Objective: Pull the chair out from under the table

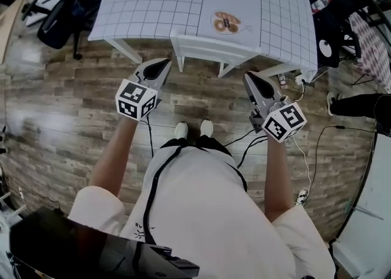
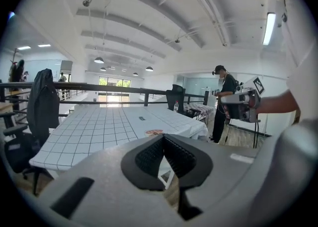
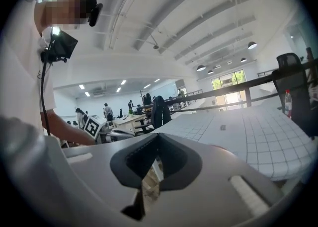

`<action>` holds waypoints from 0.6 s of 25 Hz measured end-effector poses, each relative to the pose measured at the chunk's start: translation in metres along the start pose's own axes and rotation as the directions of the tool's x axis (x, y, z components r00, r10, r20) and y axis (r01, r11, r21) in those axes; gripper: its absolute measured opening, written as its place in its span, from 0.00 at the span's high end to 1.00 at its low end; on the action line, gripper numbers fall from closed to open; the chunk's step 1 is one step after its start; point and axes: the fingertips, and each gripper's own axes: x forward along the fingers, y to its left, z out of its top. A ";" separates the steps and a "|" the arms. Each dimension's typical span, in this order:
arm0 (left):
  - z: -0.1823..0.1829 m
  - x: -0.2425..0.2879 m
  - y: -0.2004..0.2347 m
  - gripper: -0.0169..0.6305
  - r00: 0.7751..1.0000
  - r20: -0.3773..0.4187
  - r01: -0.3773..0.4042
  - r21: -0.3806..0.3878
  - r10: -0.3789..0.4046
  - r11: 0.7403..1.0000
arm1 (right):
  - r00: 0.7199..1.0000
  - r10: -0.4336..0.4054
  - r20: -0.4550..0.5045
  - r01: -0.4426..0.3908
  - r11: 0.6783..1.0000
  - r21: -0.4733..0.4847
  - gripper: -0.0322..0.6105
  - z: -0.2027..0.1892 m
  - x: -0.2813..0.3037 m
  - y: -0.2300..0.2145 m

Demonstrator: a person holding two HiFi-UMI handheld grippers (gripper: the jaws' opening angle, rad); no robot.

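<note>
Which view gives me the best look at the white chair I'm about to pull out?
The head view: the chair shows its whole white top rail there, tucked under the table. The left and right gripper views show mostly tabletop, and at most a white sliver low in the gap behind their jaws, possibly the chair.

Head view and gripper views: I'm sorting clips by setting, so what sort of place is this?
Probably a big open-plan office or lab hall: a high ribbed ceiling with pendant lamps, an office chair beside a grid-clothed table, and other people among desks in the background.
</note>
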 end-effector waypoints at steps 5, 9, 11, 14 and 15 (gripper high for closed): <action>0.011 0.018 0.035 0.96 0.997 -0.047 -0.065 0.076 0.069 0.995 | 0.996 0.006 -0.092 -0.018 0.992 -0.128 0.94 -0.009 0.024 -0.050; 0.012 0.044 0.056 0.96 0.993 -0.077 -0.086 0.102 0.094 0.991 | 0.990 -0.009 -0.144 -0.014 0.987 -0.158 0.94 -0.020 0.034 -0.090; 0.010 0.056 0.066 0.96 0.991 -0.090 -0.092 0.115 0.103 0.989 | 0.988 -0.019 -0.156 -0.006 0.987 -0.158 0.94 -0.025 0.040 -0.109; 0.004 0.074 0.077 0.94 0.987 -0.123 -0.085 0.143 0.103 0.986 | 0.982 -0.040 -0.187 0.007 0.984 -0.177 0.94 -0.035 0.050 -0.134; 0.002 0.080 0.080 0.93 0.985 -0.138 -0.079 0.156 0.101 0.985 | 0.978 -0.047 -0.201 0.008 0.982 -0.188 0.94 -0.039 0.053 -0.142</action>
